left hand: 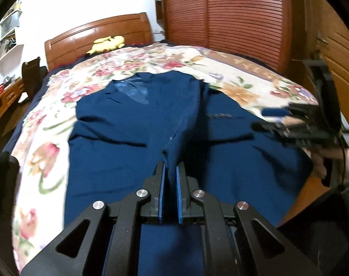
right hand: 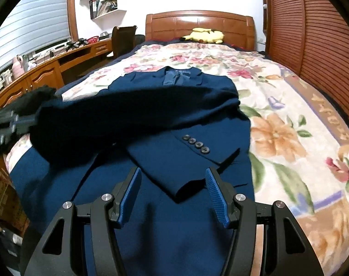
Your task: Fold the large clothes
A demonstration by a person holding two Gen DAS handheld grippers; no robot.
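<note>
Jacket: navy suit jacket point(right hand: 165, 96) lies spread on the floral bedspread point(right hand: 289, 138), collar toward the headboard, hem toward the foot edge of the bed
Collar: lighter blue lining point(right hand: 177, 77) shows at the open neck, on the headboard side
Left gripper: left gripper point(left hand: 171, 172) has its blue pads point(left hand: 161, 197) drawn together, clamped on a raised ridge of the jacket's fabric near the foot edge
Lifted part: in the right wrist view a dark sleeve point(right hand: 128, 115) stretches off the bed's left side toward the left gripper, blurred
Right gripper: right gripper point(right hand: 173, 179) hovers over the jacket near the foot edge, fingers wide apart, nothing between them
Other sleeve: second sleeve point(right hand: 185, 161) lies flat across the jacket front, cuff just ahead of the right gripper, four dark buttons point(right hand: 195, 143) in a row
Bed: wooden headboard point(right hand: 199, 26) with a yellow plush toy point(right hand: 205, 35) before it
Room: louvred wardrobe doors point(right hand: 312, 34) along the bed's right side; wooden desk point(right hand: 48, 66) along the left
</note>
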